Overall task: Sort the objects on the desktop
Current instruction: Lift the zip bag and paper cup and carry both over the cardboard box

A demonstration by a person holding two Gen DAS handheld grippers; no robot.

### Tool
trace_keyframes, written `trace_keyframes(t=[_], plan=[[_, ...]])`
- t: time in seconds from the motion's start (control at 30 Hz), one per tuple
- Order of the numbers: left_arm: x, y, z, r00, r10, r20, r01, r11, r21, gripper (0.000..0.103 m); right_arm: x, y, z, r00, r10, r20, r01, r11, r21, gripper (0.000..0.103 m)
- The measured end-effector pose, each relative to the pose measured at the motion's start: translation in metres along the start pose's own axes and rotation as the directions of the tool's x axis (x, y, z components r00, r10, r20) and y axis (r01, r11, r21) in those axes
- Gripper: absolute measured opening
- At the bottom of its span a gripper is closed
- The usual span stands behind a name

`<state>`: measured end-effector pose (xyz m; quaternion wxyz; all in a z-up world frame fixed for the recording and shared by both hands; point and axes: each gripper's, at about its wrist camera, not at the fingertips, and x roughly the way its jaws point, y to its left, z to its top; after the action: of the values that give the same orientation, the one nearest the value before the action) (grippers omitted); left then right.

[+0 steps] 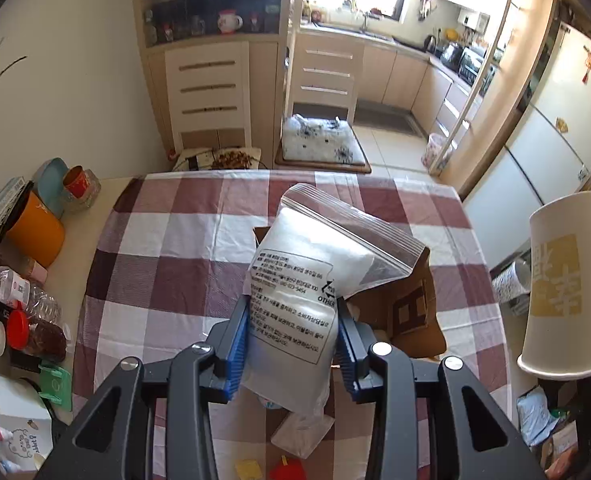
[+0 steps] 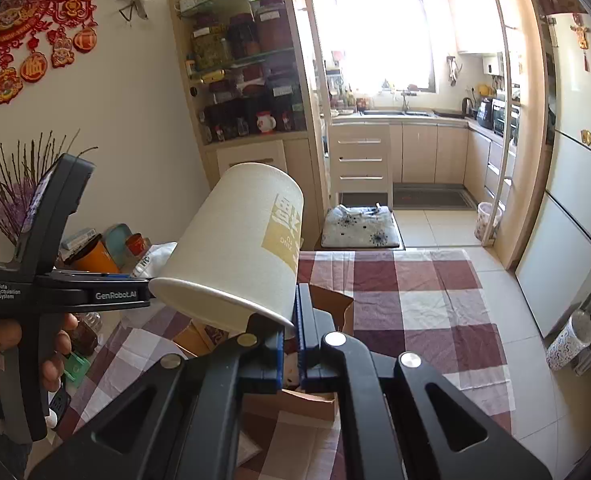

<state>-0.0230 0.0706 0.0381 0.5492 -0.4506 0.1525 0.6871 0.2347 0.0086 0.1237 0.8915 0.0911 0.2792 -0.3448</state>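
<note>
Checked tablecloth (image 1: 167, 240): zip bag (image 1: 295, 280) clamped by left gripper (image 1: 293, 344), paper cup (image 2: 235, 252) rim pinched by right gripper (image 2: 291, 344), both held over cardboard box (image 1: 415, 312), likely for drop-in.

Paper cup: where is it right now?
The paper cup is pinched by its rim in the right gripper, tilted above the cardboard box on the checked tablecloth; it appears at the left wrist view's right edge.

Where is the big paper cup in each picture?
Left wrist view: the paper cup is at the right edge, upside down.
Right wrist view: the paper cup is in the middle, tilted, its rim pinched by the right tongs.
Shared landmark: the checked tablecloth.
</note>
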Motion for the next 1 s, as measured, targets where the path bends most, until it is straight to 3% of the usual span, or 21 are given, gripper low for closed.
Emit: trace_keyframes(t=[0.63, 1.0], plan=[[0.048, -0.022, 0.004, 0.988, -0.003, -0.157, 0.017, 0.996, 0.087, 0.039, 0.046, -0.021, -0.019, 0.993, -0.02, -0.118, 0.024, 0.999, 0.033, 0.005], [0.061, -0.025, 0.007, 0.979, 0.006, -0.201, 0.014, 0.995, 0.097, 0.039, 0.061, -0.021, -0.025, 0.988, 0.023, -0.155, -0.021, 1.0, 0.017, 0.005]])
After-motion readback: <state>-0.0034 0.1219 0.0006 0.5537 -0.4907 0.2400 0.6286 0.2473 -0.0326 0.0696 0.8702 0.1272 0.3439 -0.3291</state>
